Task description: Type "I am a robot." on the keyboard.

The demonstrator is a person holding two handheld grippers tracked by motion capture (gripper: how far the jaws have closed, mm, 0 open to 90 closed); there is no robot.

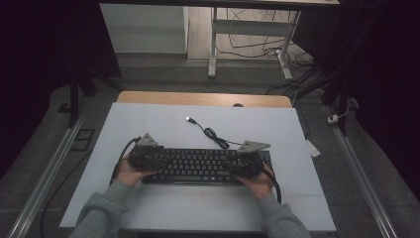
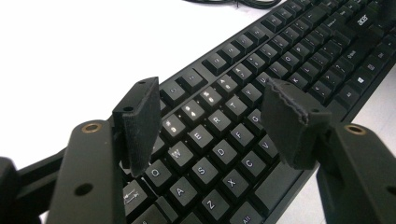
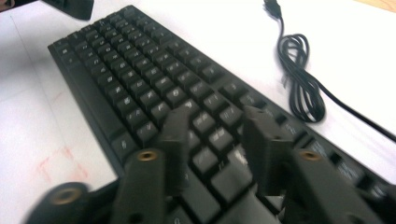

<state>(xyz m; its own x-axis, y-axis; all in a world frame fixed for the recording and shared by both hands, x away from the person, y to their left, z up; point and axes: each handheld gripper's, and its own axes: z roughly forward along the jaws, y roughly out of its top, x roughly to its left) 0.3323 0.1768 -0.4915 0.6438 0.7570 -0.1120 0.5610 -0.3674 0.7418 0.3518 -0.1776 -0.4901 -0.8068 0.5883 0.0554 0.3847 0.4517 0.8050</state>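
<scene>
Keyboard (image 1: 198,166), black and full-sized, lay flat on the white table cover (image 1: 163,126), near the person's edge and running left to right across the middle. Its cable (image 1: 214,135) trailed off the far side in a loose coil, ending in a USB plug (image 1: 189,119) that rested on the cover well apart from the keys. The left gripper (image 1: 143,157) sat over the keyboard's left end, held in the person's left hand (image 1: 130,173), and the right gripper (image 1: 250,162) sat over the right end in the right hand (image 1: 257,184). In the left gripper view the jaws stood wide apart above the letter keys, with the Q, W, E, R and T keys showing between the two pads (image 2: 140,123); several number keys above them glinted with light. Whether those pads touched the keys could not be told. In the right gripper view, which was blurred, the jaws stood at a narrower gap, open with keys visible between them, low over the right part of the keyboard (image 3: 154,88), with the coiled cable (image 3: 301,79) lying on the white cover just beyond it. Grey sleeves (image 1: 101,213) came in from the bottom of the high view.
</scene>
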